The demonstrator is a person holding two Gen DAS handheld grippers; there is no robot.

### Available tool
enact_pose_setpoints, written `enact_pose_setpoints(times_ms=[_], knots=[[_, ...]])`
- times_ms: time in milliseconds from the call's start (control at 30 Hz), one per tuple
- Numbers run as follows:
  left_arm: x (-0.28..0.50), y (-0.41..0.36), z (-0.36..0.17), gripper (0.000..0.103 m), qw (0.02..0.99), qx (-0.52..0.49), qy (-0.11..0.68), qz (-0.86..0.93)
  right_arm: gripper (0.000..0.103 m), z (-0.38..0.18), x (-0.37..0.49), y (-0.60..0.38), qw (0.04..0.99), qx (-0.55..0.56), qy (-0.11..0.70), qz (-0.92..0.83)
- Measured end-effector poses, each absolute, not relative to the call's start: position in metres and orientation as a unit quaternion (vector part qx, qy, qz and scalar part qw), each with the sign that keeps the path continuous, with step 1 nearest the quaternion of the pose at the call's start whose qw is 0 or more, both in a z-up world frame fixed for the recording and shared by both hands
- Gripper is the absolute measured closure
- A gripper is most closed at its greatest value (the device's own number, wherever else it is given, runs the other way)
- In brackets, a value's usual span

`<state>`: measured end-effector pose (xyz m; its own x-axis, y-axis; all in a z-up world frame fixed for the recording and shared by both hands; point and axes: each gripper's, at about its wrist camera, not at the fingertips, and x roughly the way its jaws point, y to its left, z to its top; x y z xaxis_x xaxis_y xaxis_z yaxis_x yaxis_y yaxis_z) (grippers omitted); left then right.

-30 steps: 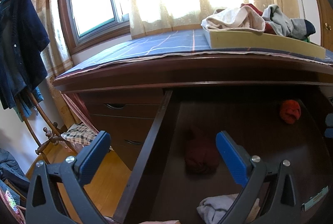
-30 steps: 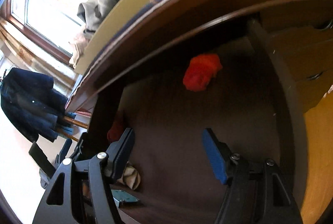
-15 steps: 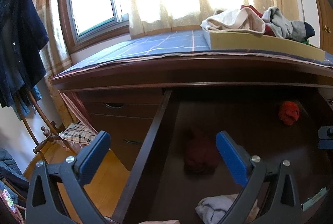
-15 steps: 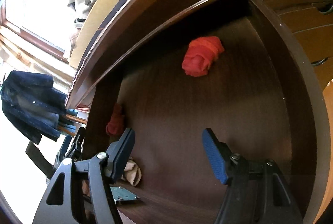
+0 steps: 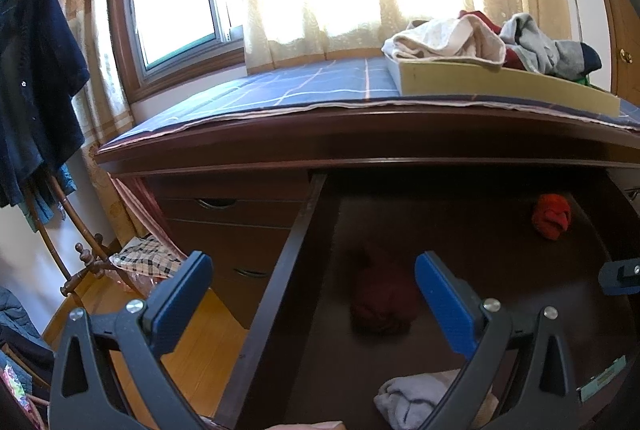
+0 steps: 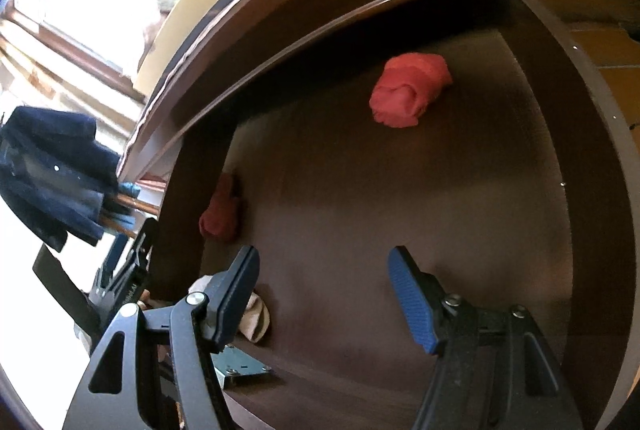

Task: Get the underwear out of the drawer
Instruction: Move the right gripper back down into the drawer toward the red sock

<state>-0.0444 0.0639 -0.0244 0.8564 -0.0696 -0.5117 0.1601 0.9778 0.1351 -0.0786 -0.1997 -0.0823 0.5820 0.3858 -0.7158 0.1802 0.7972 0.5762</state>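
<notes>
The dark wooden drawer (image 5: 276, 294) stands pulled out. A rolled orange-red underwear (image 6: 410, 90) lies at its far right, also visible in the left wrist view (image 5: 551, 216). A dark red bundle (image 5: 382, 300) (image 6: 222, 212) lies near the drawer's left wall, and a white bundle (image 5: 412, 396) (image 6: 252, 314) rests at the front. My left gripper (image 5: 312, 294) is open, straddling the left wall. My right gripper (image 6: 322, 284) is open above the drawer floor, with nothing between its fingers; the orange-red roll lies well beyond it.
On the dresser's blue checked cloth (image 5: 304, 86) stands a beige tray (image 5: 500, 86) heaped with clothes. Shut drawers (image 5: 224, 206) lie to the left. A dark jacket (image 5: 32, 82) hangs on a wooden rack. A checked cloth (image 5: 146, 260) lies on the wooden floor.
The right gripper has moved down toward the drawer, so the drawer interior and the orange-red roll fill more of its view. The left gripper has stayed put.
</notes>
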Motion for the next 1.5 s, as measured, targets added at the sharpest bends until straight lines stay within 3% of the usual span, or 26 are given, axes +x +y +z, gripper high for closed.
enact_pose_setpoints(times_ms=[533,1033,1333,1500], knots=[[-0.032,0.087,-0.023,0.0,0.962,0.052,0.267,-0.032,0.034,-0.084,-0.071,-0.179,0.821,0.293,0.482,0.093],[-0.012,0.114,-0.024,0.0,0.949,-0.042,0.31,0.022,0.034,-0.066,-0.083,-0.223,0.835,0.332,0.436,0.056],[-0.02,0.084,-0.032,0.0,0.952,0.072,0.292,0.054,0.034,-0.051,-0.043,-0.255,0.829,0.349,0.436,0.005],[-0.023,0.086,-0.03,0.0,0.955,0.075,0.284,0.043,0.034,-0.059,-0.014,-0.241,0.828,0.326,0.457,-0.008]])
